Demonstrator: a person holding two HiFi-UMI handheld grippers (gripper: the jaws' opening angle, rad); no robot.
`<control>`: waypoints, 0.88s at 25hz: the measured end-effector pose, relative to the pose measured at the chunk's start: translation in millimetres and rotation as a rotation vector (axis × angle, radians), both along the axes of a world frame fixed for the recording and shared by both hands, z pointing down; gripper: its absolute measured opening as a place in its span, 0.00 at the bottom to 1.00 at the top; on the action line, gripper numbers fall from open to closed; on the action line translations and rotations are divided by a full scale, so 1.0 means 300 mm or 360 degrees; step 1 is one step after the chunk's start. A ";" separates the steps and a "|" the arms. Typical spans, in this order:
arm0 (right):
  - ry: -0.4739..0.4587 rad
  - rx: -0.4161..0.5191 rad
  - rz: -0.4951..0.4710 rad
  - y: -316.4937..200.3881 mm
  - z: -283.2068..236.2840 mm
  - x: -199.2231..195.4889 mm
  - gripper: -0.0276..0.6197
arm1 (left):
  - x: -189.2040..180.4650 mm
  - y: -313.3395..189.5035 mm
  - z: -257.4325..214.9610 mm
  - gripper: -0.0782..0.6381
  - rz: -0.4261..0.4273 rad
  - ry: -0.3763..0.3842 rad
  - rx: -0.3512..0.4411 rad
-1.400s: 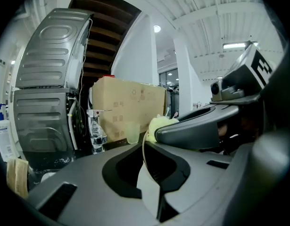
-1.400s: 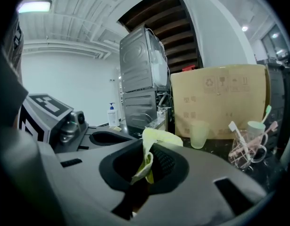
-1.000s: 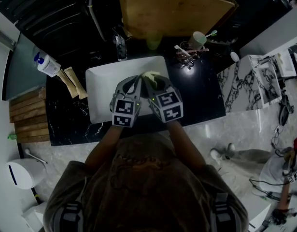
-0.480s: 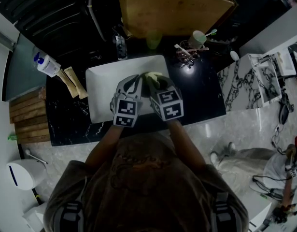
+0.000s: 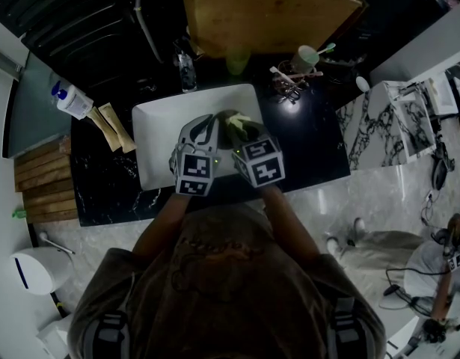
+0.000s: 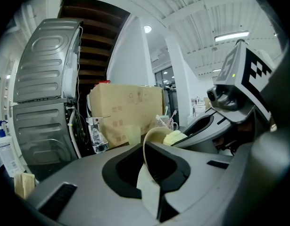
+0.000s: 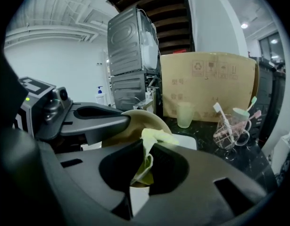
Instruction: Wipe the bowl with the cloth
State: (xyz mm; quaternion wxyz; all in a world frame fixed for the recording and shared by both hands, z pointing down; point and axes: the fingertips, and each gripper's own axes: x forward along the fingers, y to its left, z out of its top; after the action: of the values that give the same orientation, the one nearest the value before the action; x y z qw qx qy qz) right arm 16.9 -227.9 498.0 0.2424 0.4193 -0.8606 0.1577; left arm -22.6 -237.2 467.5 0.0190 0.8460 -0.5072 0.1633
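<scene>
1. Bowl is sitting up on its edge over the white basin, between the two grippers (whether it is touching the basin is not readable from above).
2. The left gripper is clamping the bowl by its rim. In the left gripper view, the cream wall is standing right between the closed jaws.
3. The right gripper is pinching the yellow-green cloth with its jaws tight on a fold. The free end is bunching against the bowl's inner face near the top edge.
4. Step in hand, as I judge it: the wiping itself is under way, since the cloth is pressing on the inside of the bowl and not hanging apart from it.
5. Next move is probably calling for the following:
   - Sweeping the cloth round the inner wall while the left side is holding steady.
   - Turning the bowl to reach the unwiped part.
   - Going light on pressure, because a rim-only grip could be slipping.
6. The cardboard box and the toothbrush cup are standing behind the basin, well apart and not getting in the way.
</scene>
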 end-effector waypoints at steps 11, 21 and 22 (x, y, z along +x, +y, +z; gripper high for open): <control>-0.0025 -0.0100 -0.0100 0.040 0.047 -0.035 0.08 | -0.024 -0.012 0.002 0.15 -0.0028 0.0020 -0.0019; -0.0131 -0.0225 -0.0195 0.082 0.064 -0.093 0.08 | -0.030 -0.012 0.013 0.15 -0.0028 0.0025 -0.0040; -0.0135 -0.0228 -0.0202 0.083 0.063 -0.099 0.08 | -0.031 -0.013 0.012 0.15 -0.0028 0.0026 -0.0040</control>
State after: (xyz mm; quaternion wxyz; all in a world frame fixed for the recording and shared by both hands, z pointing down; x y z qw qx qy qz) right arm -12.9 -203.1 516.9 0.2447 0.3384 -0.8814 0.2206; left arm -31.8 -241.1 471.0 0.0352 0.8426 -0.5123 0.1626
